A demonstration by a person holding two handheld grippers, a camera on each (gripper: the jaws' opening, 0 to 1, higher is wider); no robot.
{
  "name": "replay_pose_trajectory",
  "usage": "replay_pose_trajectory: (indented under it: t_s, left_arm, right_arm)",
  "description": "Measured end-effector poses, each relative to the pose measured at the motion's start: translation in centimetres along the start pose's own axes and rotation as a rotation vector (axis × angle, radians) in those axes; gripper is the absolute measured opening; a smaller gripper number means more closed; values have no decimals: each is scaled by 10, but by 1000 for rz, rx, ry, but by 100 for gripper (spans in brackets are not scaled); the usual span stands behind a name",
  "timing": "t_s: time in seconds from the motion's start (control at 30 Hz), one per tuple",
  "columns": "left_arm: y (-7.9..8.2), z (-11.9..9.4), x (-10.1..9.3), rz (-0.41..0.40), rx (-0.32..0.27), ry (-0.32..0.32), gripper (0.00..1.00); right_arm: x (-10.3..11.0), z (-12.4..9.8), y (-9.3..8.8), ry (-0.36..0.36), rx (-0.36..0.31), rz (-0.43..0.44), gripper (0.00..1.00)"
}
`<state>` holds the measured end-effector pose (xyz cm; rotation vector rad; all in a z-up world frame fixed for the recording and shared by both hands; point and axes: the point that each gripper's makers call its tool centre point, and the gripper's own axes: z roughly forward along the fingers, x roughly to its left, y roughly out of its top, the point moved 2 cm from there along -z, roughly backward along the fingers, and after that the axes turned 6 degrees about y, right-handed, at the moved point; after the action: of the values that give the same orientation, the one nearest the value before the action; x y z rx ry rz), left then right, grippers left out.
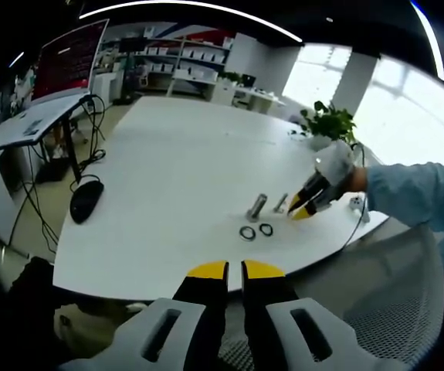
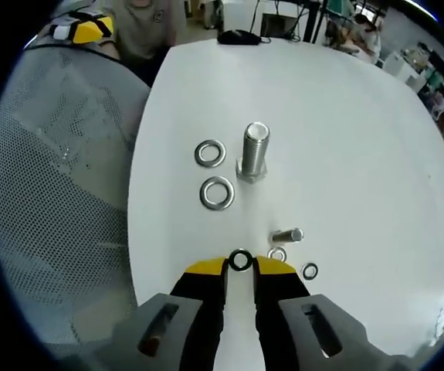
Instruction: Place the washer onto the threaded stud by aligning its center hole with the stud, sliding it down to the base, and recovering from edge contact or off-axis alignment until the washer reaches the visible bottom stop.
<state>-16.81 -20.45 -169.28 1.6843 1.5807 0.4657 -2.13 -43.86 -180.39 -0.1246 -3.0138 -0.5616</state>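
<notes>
Washer [image 2: 240,260]: small dark-centred ring, prob. metal, betw. right hand-held gripper [image 2: 240,266] jaws

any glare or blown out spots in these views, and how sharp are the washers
Left gripper view: the windows are blown out white, and the washers look small and soft. Right gripper view: even light on the white table, with the two large washers and upright bolt crisp; the small washer sits between the right hand-held gripper tips.

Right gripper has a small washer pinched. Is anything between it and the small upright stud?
Nothing visible. The right gripper holds the small washer at its fingertips; the small stud stands just ahead on bare table, another washer at its base.
</notes>
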Motion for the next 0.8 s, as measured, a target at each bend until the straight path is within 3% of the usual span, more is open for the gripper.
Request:
replay_pose_trajectory:
  t_s: [0.8]
  left_arm:
    - [-1, 0, -1, 7, 5, -6, 4]
  right_arm:
    - [-10, -30, 14, -94, -106, 16, 15]
